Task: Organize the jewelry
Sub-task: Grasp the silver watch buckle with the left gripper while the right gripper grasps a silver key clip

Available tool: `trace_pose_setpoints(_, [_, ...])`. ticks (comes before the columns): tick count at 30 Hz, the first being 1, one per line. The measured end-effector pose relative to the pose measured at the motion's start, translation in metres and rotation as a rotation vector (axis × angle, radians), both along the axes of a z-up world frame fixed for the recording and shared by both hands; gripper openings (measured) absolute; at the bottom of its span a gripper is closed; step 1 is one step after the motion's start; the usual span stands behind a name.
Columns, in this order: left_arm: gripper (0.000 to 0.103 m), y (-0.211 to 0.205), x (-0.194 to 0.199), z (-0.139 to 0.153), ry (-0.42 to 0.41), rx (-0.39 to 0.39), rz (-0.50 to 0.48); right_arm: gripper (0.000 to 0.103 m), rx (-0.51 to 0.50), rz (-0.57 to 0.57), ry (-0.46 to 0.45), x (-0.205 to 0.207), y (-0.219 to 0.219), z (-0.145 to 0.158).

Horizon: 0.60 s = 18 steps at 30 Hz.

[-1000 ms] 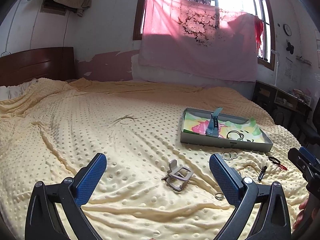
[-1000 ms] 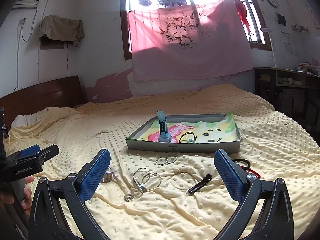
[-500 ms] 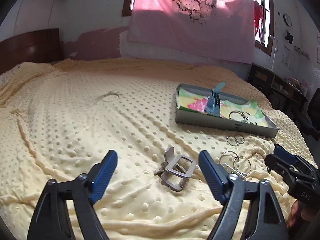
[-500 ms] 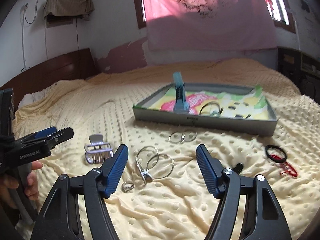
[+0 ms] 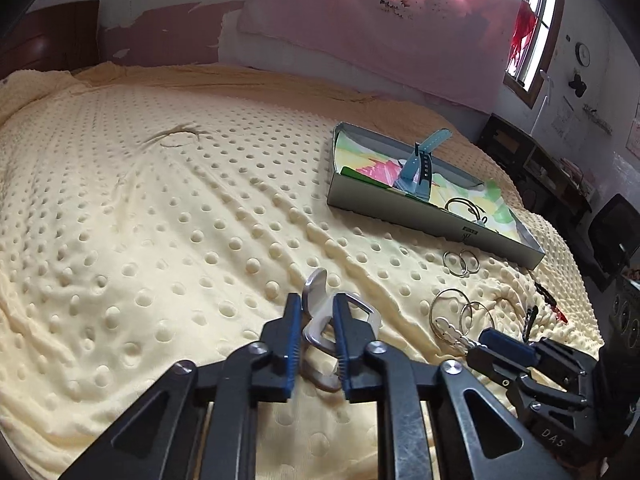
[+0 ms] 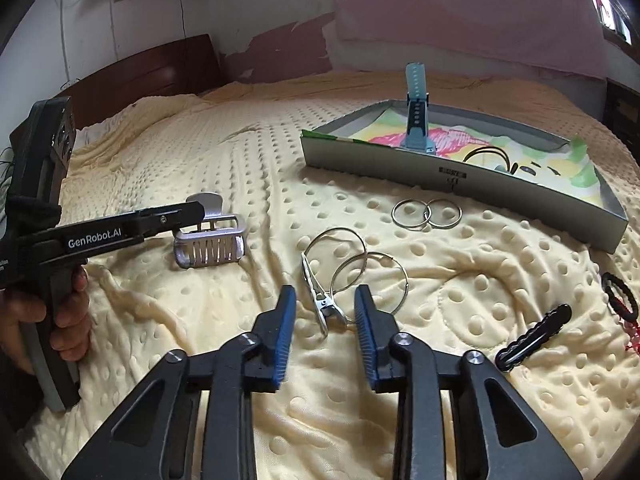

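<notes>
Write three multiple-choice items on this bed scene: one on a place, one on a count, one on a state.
1. Where is the blue watch?
A in the tray
B on the blanket
C in the right tongs

2. How many small linked rings lie just before the tray?
A one
B two
C four

3. The left tongs are
A wide open over bare blanket
B closing around the silver hair claw
C out of view

Answers: 1 A, it stands inside the tray walls; 2 B, two loops show; 3 B, narrow tips flank the claw.
</notes>
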<state>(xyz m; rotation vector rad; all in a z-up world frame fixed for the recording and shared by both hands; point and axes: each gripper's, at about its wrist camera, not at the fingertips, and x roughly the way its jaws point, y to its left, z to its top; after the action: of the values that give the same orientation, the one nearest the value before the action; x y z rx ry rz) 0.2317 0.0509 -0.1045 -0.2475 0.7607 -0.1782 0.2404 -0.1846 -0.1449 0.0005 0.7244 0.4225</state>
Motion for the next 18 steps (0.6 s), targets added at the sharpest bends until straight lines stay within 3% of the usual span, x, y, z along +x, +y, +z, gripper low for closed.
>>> trace_pose_setpoints(7, [0.005,0.0,-0.002,0.004,-0.016,-0.004,-0.012,0.011,-0.003,0.024,0.009,0.0,0.005,-0.004])
trace_pose_setpoints(14, [0.004,-0.012,-0.012,0.024,-0.07,0.039,-0.024,0.011,0.019,0.018,-0.084,-0.018,-0.002,0.014])
trace_pose_setpoints(18, [0.004,-0.021,-0.011,0.045,-0.114,0.02,-0.031,0.011,0.061,-0.033,-0.155,-0.027,-0.018,0.032])
